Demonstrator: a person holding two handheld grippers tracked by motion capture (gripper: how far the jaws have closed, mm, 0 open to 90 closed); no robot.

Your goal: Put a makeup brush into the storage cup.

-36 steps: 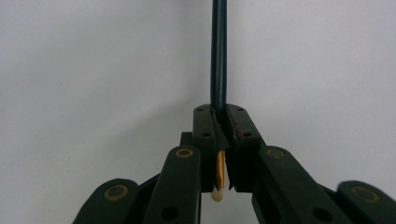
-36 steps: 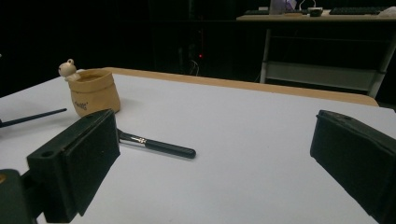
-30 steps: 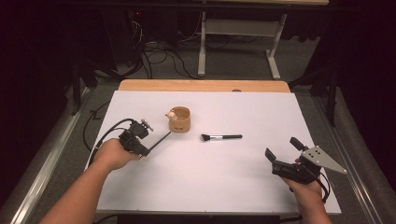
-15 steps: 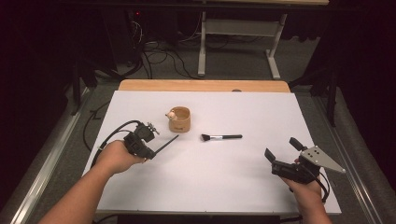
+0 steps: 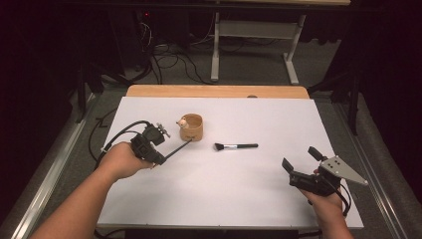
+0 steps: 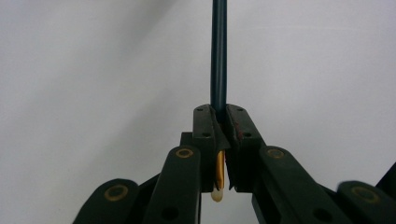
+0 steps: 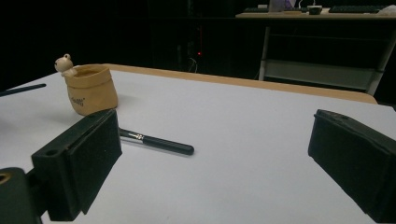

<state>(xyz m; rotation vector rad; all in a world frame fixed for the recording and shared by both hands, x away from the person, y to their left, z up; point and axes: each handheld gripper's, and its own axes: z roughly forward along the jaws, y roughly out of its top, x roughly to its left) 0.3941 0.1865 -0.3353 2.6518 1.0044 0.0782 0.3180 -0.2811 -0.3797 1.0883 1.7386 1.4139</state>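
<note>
I have the left gripper (image 5: 164,154) clamped tight on a thin dark brush handle (image 6: 218,56), whose far tip points at the small tan cup (image 5: 192,127) and sits just beside its base, off the white table (image 5: 239,199). The work looks like loading brushes into that cup: by my reading none is in yet, this one is held for the drop, and a second makeup brush (image 5: 236,146) lies flat just right of the cup. My right gripper (image 5: 301,162) hovers near the right front edge, jaws wide apart and empty. There is open table between both hands, and the cup stands well clear of every edge.
</note>
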